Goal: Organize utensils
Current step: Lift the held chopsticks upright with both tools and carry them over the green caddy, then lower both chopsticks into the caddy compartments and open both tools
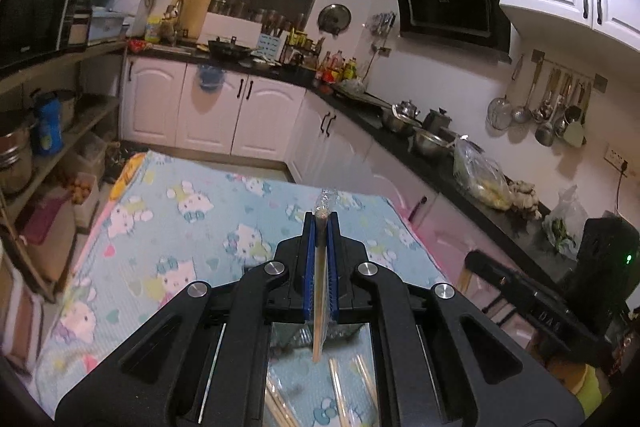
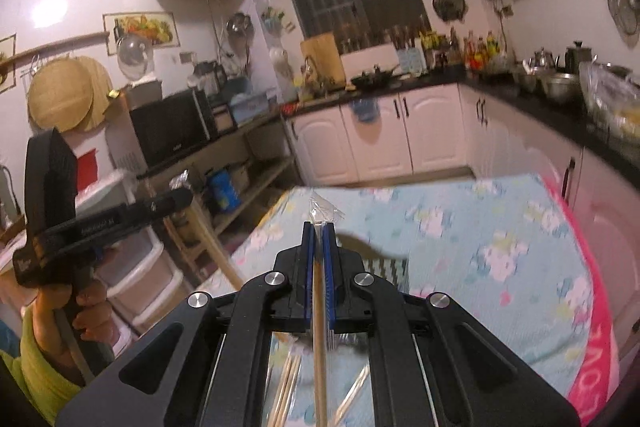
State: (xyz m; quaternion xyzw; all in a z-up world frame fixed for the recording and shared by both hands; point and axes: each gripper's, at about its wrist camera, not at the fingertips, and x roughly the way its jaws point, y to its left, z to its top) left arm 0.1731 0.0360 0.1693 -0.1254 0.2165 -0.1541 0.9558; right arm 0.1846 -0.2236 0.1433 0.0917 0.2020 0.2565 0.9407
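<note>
Plastic-wrapped chopsticks (image 1: pixel 320 267) pinched in my left gripper (image 1: pixel 321 223), another wrapped pair (image 2: pixel 319 267) clamped in my right gripper (image 2: pixel 319 227), both above the counter (image 1: pixel 180 227), clear of loose chopsticks (image 1: pixel 340 387) for sorting.

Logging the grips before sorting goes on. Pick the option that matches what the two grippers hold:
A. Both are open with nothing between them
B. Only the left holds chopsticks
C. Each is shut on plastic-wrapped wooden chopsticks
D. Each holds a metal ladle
C: the left gripper has its blue jaws clamped on clear-wrapped wooden chopsticks, and the right gripper on another wrapped pair.
</note>
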